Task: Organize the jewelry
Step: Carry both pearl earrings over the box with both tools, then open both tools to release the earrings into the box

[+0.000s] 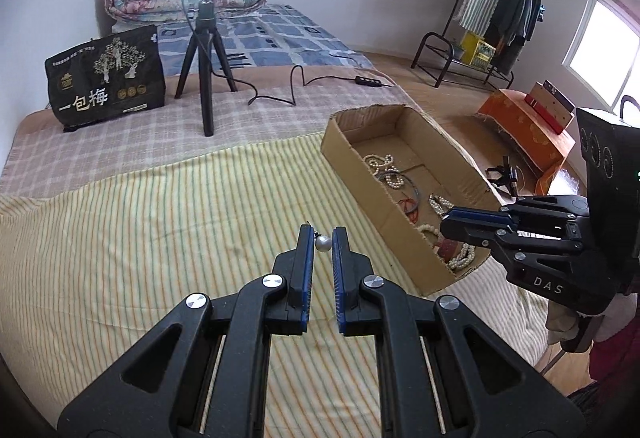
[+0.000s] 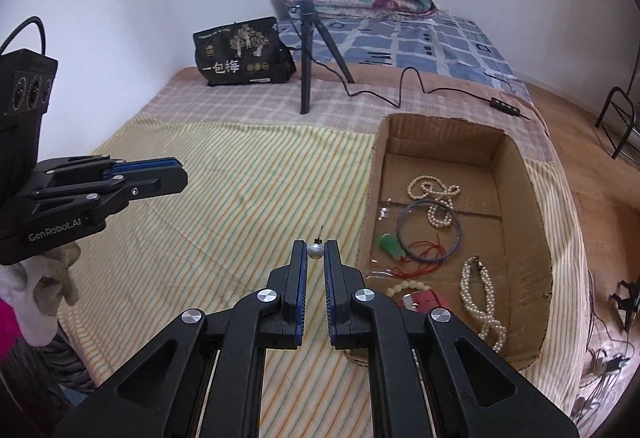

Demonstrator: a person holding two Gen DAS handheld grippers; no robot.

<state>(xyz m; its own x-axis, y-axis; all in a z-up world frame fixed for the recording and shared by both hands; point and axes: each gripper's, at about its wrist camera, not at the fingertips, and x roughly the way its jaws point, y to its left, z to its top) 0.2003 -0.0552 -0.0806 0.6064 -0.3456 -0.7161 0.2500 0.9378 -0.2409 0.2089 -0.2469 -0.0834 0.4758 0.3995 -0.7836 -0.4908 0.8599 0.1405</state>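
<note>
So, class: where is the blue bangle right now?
In the right wrist view, the blue bangle lies flat inside the cardboard box, right of the right gripper, overlapping a pearl necklace.

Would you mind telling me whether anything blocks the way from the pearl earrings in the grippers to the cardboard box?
Nothing visible does. The left gripper holds one pearl earring and the right gripper holds another, both above the striped blanket. The cardboard box is open-topped, so only its low near wall must be cleared.

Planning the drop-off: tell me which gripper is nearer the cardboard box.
Right. The right gripper reaches over the cardboard box at its near end; the left gripper hovers over the striped blanket beside the box. Each pinches a pearl earring.
</note>
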